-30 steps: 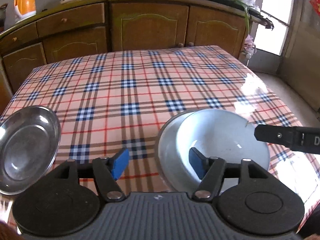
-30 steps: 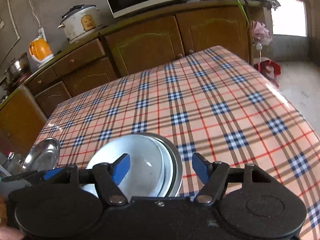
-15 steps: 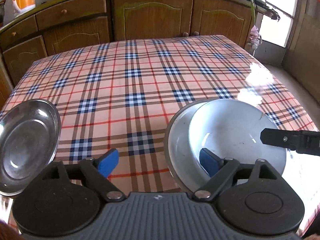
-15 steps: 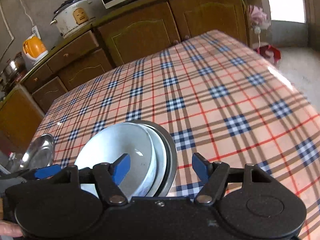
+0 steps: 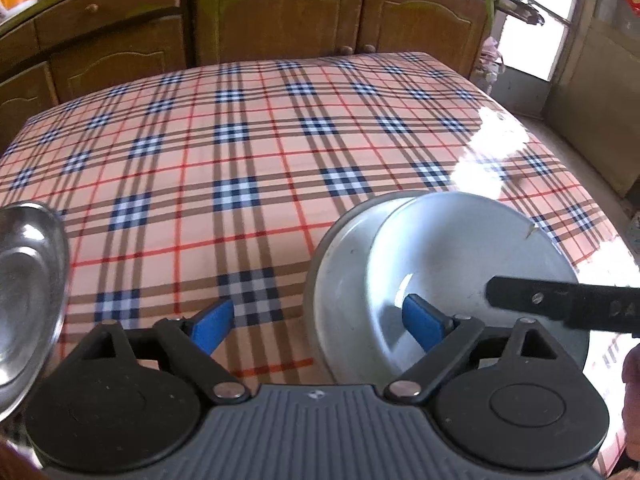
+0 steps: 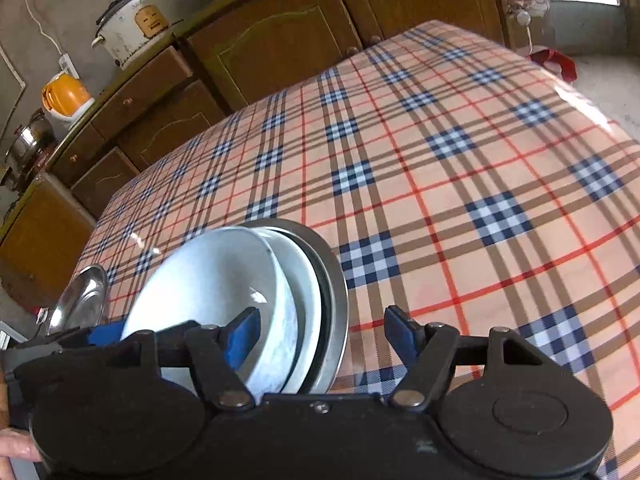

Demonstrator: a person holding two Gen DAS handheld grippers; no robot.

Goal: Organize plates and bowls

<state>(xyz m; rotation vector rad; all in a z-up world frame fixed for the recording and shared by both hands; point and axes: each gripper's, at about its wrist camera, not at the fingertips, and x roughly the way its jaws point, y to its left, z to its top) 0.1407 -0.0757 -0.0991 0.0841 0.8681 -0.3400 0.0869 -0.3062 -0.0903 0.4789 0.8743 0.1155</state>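
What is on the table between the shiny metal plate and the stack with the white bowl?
Nothing: in the left wrist view only bare checked tablecloth lies between the metal plate and the white bowl.

Your table wore a glossy plaid cloth (image 5: 248, 152), smooth like oilcloth, with window glare burning white at the right of the left-wrist frame. The white bowl (image 5: 460, 256) looked like glazed ceramic, shiny, with a small chip on its far rim. It sat in a dull grey metal dish (image 5: 340, 276) with a brushed finish. At the left edge you had a polished steel plate (image 5: 28, 280), mirror-bright. Your left gripper (image 5: 320, 326) was matt black plastic with smooth blue pads (image 5: 212, 324) and a ribbed grey housing. Behind, the cabinets (image 5: 280, 12) were varnished brown wood.
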